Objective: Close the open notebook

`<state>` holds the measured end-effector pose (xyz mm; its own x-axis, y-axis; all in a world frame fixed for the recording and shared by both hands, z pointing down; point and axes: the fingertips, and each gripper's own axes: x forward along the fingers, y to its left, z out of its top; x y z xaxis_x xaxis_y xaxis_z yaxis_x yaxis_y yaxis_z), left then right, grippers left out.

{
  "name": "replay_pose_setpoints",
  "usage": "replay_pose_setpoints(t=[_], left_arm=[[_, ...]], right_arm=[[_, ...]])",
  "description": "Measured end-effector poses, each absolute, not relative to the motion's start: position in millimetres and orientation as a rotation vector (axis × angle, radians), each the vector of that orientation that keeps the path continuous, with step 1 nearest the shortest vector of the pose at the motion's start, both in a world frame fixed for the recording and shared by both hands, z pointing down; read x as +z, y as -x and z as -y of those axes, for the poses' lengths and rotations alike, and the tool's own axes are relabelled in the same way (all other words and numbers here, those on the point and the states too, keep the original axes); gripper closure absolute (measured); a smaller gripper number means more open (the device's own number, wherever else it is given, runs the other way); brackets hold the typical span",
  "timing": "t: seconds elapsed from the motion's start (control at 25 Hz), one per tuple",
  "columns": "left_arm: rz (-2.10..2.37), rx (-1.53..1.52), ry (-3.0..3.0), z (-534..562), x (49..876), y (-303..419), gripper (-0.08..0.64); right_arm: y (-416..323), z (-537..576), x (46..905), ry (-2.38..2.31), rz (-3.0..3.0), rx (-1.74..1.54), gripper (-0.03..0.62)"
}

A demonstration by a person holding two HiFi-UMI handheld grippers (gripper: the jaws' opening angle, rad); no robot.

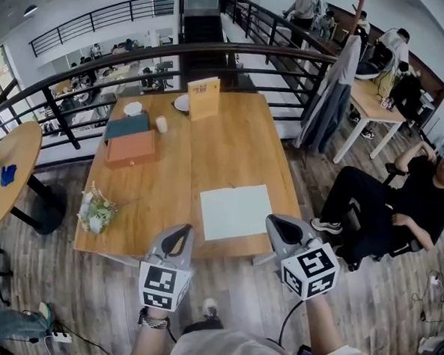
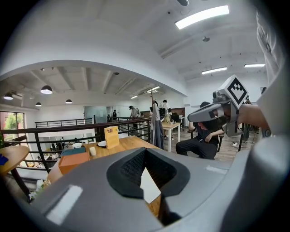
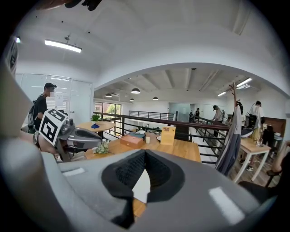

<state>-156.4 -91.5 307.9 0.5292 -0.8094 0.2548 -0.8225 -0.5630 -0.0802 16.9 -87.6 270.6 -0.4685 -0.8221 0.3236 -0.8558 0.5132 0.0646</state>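
Fingers (image 2: 129, 170) of the left gripper (image 2: 145, 151) are clenched tip to tip on nothing, and the right gripper (image 3: 145, 152) shows us the same: its fingers (image 3: 127, 171) pressed together and empty. A sliver of the white notebook (image 1: 236, 212) shows in the wedge behind each pair. From the head view we see the notebook lying flat, pale face up, on the wooden surface (image 1: 235, 150). The left gripper is off the notebook's near-left corner and the right one just beside its near-right corner. Each is carried in one hand of the person standing on the notebook's near side. Beyond the notebook and to its left lies an orange box (image 1: 131, 149), with a teal book (image 1: 126, 126) and a small white cup (image 1: 161, 124) past it. Straight beyond the notebook stands a yellow table sign (image 1: 204, 97), with a white plate (image 1: 181, 103) beside it. A bunch of flowers (image 1: 96, 211) rests well left of the notebook. Right of the notebook, off the surface, a seated person in black (image 1: 389, 208) stretches their legs across the wooden floor.
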Motion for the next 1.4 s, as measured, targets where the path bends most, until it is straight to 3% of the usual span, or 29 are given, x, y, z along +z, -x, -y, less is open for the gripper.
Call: replay_pose_setpoints(t=[0.52, 0.88, 1.4], left_arm=[[1.336, 0.504, -2.725, 115, 355, 164, 0.483], [1.282, 0.553, -2.676, 124, 416, 150, 0.434], [1.261, 0.715, -2.66, 146, 501, 90, 0.353]], right_arm=[[-13, 116, 308, -1.431, 2.368, 0.152, 0.591], [-37, 136, 381, -1.38, 2.305, 0.197, 0.591], [-73, 179, 483, -1.294, 2.309, 0.278, 0.591]])
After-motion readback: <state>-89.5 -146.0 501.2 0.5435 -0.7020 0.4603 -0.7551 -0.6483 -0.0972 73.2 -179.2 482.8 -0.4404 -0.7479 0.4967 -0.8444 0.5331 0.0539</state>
